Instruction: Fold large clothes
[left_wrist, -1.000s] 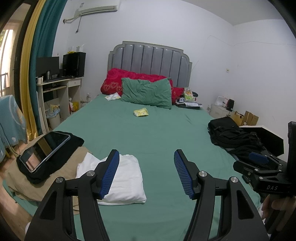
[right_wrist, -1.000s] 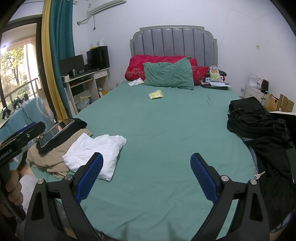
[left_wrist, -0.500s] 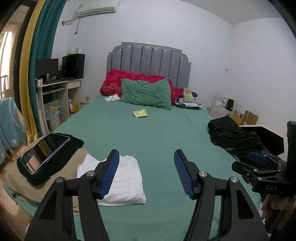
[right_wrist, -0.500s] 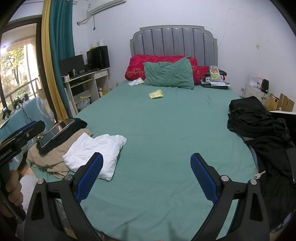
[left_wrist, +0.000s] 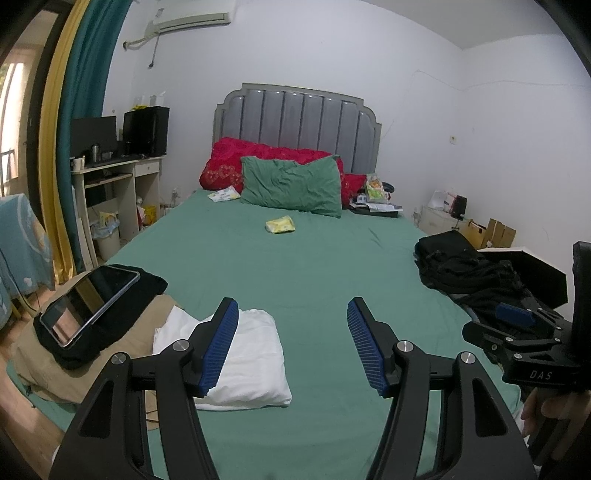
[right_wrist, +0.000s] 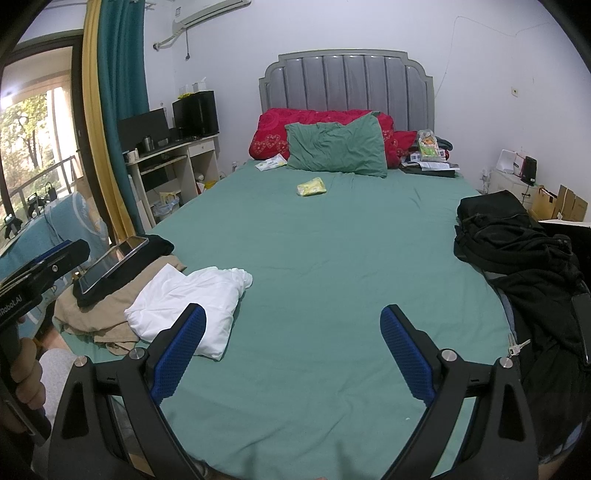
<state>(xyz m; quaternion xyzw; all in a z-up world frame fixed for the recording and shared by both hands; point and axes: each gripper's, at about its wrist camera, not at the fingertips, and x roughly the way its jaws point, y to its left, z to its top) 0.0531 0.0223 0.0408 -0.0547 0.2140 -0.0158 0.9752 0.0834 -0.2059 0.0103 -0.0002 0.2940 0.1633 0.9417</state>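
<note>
A folded white garment (left_wrist: 251, 365) lies near the bed's (left_wrist: 314, 266) front left; it also shows in the right wrist view (right_wrist: 188, 306). Beside it lie a tan garment (right_wrist: 92, 314) and a black one with a tablet (left_wrist: 88, 302) on top. A heap of black clothes (left_wrist: 465, 273) lies on the bed's right side and shows in the right wrist view (right_wrist: 517, 251). My left gripper (left_wrist: 291, 343) is open and empty above the bed, its left finger over the white garment. My right gripper (right_wrist: 291, 350) is open and empty above bare green sheet.
A green pillow (right_wrist: 336, 147) and red bedding (right_wrist: 273, 136) lie at the headboard. A small yellow packet (right_wrist: 312, 186) lies mid-bed. A desk (left_wrist: 110, 192) with a monitor stands left. Boxes and a nightstand (right_wrist: 509, 177) stand right. Keys (right_wrist: 517, 347) lie by the black clothes.
Both views have barely shifted. Both grippers stay open and empty, and the clothes have not moved.
</note>
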